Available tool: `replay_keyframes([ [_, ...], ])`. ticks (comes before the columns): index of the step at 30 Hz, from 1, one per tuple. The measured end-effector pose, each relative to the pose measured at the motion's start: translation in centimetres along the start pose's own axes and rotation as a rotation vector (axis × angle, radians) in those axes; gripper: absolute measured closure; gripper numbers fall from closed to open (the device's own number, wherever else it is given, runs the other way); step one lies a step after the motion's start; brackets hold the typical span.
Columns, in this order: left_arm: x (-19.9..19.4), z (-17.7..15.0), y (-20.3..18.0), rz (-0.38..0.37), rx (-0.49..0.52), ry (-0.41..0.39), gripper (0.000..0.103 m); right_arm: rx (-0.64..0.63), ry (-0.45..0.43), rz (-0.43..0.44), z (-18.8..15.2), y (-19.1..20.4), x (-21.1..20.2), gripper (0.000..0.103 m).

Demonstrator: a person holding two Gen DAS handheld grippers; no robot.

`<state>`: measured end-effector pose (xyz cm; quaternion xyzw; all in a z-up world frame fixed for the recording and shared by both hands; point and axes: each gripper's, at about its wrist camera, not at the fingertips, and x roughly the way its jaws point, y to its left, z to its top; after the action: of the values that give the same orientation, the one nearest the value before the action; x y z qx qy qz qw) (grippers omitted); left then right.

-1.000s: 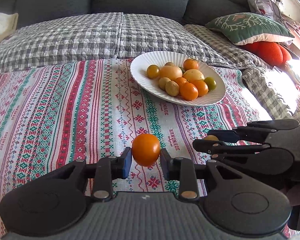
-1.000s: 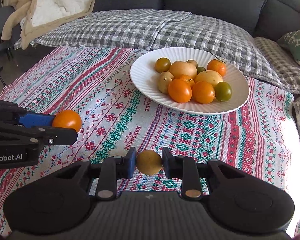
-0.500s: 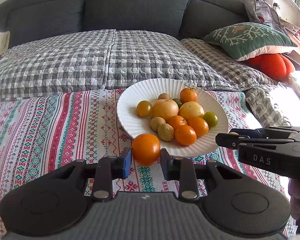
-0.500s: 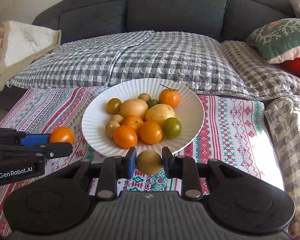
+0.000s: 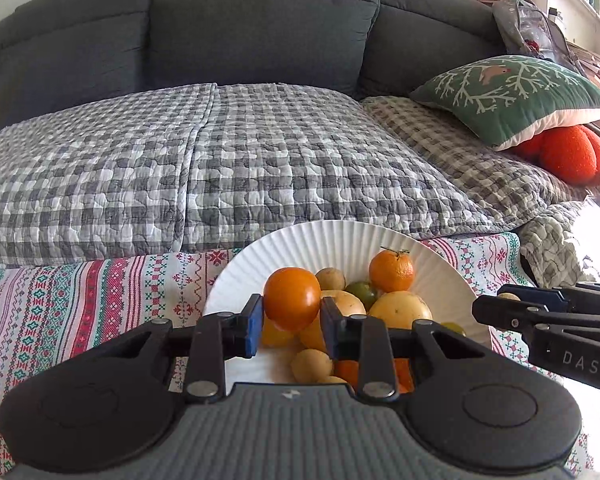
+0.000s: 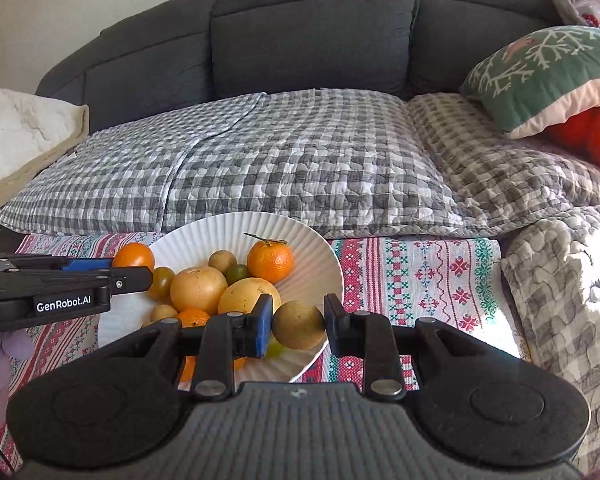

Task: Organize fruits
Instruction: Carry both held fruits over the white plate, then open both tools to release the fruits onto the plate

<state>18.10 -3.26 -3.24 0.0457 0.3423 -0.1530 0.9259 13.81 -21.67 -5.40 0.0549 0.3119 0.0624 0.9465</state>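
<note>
1. The left hand-held gripper [image 5: 291, 322] is clamped on a smooth round orange tomato [image 5: 292, 298], both pads pressed to its sides, poised over the left half of the white fluted plate [image 5: 260, 252].
2. The right hand-held gripper [image 6: 298, 322] is closed on a dull yellow-brown round fruit [image 6: 298, 325], hanging right over the plate's near right rim.
3. The plate is crowded: a stemmed orange mandarin [image 6: 269, 262] sits at the back, two big pale yellow citrus fruits [image 6: 198, 290] in the middle, and small green and yellow ones are tucked between.
4. Bare plate shows along the far rim and the left side.
5. To the right, the red-and-green patterned cloth [image 6: 420, 268] on the tabletop lies open up to the grey checked quilt [image 6: 300, 152].
</note>
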Motion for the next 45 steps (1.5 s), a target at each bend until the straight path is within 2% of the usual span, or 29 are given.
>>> replay_keyframes([
  [14,4.8,1.1,-0.4,0.028,-0.007,0.026,0.077,0.015,-0.008,0.008,0.1,-1.7,2.0,0.078],
  [28,5.1,0.9,-0.2,0.015,-0.014,0.014,0.075,-0.008,-0.013,0.009,0.2,-1.1,2.8,0.075],
  [29,5.0,0.9,-0.2,0.011,-0.015,0.011,0.073,-0.010,-0.016,0.008,0.2,-1.0,2.7,0.075],
  [31,4.6,0.9,-0.2,0.005,-0.021,0.006,0.065,-0.011,-0.023,0.003,0.3,-0.9,2.5,0.066],
  [34,3.8,0.8,-0.4,0.002,-0.004,-0.007,0.052,-0.003,-0.038,0.001,0.6,-1.0,1.9,0.058],
  [38,2.0,0.7,-0.5,0.012,0.026,-0.029,0.038,0.028,-0.052,-0.005,1.1,-1.5,0.7,0.053],
  [40,1.0,0.4,-0.5,0.020,0.029,-0.036,0.027,0.035,-0.051,-0.016,1.3,-1.5,0.0,0.050],
  [45,-1.5,-0.9,-0.2,0.042,0.035,-0.019,0.018,0.035,-0.041,-0.051,1.0,-1.2,-1.8,0.043],
])
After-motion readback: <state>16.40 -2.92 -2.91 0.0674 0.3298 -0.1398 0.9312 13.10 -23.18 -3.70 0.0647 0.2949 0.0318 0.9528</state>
